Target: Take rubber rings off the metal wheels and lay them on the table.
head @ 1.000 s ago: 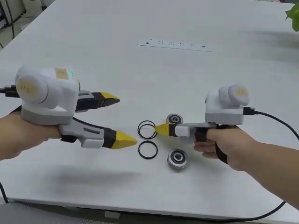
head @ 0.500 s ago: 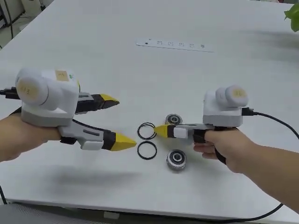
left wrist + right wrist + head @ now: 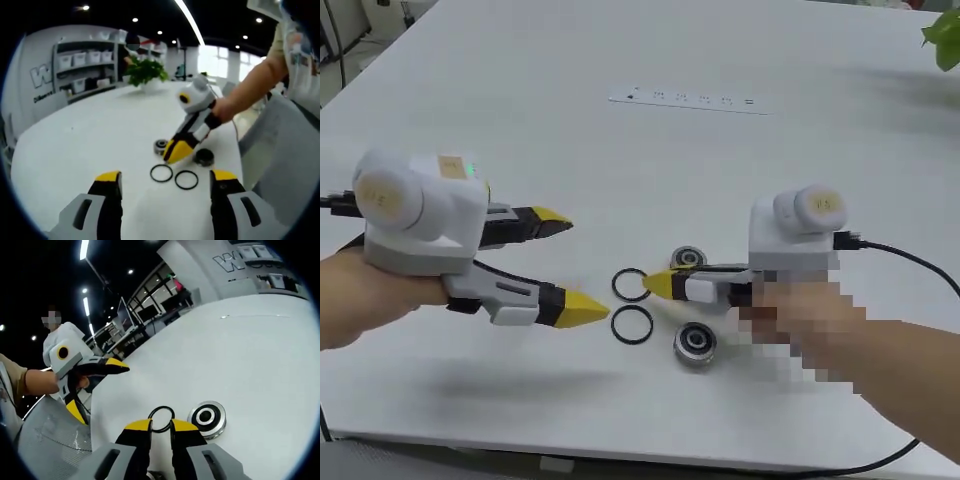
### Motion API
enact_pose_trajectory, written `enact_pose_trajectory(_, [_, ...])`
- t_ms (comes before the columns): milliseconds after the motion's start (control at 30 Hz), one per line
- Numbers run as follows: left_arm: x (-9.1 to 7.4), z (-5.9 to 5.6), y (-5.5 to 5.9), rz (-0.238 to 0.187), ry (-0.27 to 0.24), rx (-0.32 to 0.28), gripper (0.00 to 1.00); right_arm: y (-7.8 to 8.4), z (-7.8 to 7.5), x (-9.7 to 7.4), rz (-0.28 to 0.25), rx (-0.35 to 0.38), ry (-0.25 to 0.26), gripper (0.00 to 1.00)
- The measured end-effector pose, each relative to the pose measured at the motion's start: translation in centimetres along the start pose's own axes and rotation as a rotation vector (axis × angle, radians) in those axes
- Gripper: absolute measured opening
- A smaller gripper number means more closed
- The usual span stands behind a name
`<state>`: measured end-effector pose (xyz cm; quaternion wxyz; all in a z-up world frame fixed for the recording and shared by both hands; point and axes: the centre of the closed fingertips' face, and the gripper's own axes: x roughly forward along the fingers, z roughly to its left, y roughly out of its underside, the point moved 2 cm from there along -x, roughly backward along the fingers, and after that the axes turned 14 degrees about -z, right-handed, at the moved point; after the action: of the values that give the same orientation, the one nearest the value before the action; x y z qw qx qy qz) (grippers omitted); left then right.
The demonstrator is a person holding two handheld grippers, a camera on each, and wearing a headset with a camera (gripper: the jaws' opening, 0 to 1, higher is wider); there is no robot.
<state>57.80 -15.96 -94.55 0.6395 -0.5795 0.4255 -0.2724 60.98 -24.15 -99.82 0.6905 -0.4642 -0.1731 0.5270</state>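
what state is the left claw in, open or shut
Open: the left claw has its two yellow tips standing wide apart in its own view, gripping nothing.

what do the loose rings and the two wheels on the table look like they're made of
The loose rings are thin and matte black with no glint, so probably rubber. The wheels have bright silvery faces with sharp highlights, so they are likely polished metal. The dark band on each may be a rubber ring still fitted, but it is too small to be sure.

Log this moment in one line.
left gripper open, hovering; right gripper jaws at rubber ring; second ring on table; far metal wheel, near metal wheel
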Motion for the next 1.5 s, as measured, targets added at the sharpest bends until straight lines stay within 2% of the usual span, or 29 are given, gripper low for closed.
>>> enact_pose_trajectory(167, [-0.1, -0.2, -0.4, -0.008, -0.001, -0.001, 0.73, -1.3, 0.5, -0.5, -0.04, 0.009, -0.008, 0.14])
enact_pose_trajectory(367, [-0.2, -0.3, -1.5, -0.026, -0.01, -0.003, 0.74, -3.1, 1.5, -1.4, -0.077, -0.036, -0.023, 0.2])
enact_pose_trajectory(500, [-0.5, -0.5, -2.3, -0.04, -0.018, 0.015, 0.75, -4.6, 2.4, -2.5, -0.117, -0.059, -0.029, 0.26])
enact_pose_trajectory(800, [-1.4, -1.1, -4.0, -0.076, -0.039, -0.006, 0.79, -7.2, 3.9, -5.2, -0.183, -0.124, -0.034, 0.4])
enact_pose_trajectory(867, [-1.6, -1.4, -4.5, -0.084, -0.042, -0.01, 0.81, -7.5, 4.3, -5.9, -0.19, -0.157, -0.035, 0.42])
enact_pose_trajectory(1000, [-2.1, -2.0, -5.2, -0.091, -0.043, -0.005, 0.84, -7.9, 5.2, -7.2, -0.195, -0.219, -0.043, 0.52])
enact_pose_trajectory(1200, [-2.8, -2.6, -5.7, -0.099, -0.054, -0.002, 0.88, -7.9, 6.1, -9.1, -0.198, -0.291, -0.044, 0.65])
enact_pose_trajectory(1500, [-3.6, -3.6, -6.1, -0.105, -0.06, 0.003, 0.94, -7.0, 5.9, -12.6, -0.191, -0.361, -0.018, 0.82])
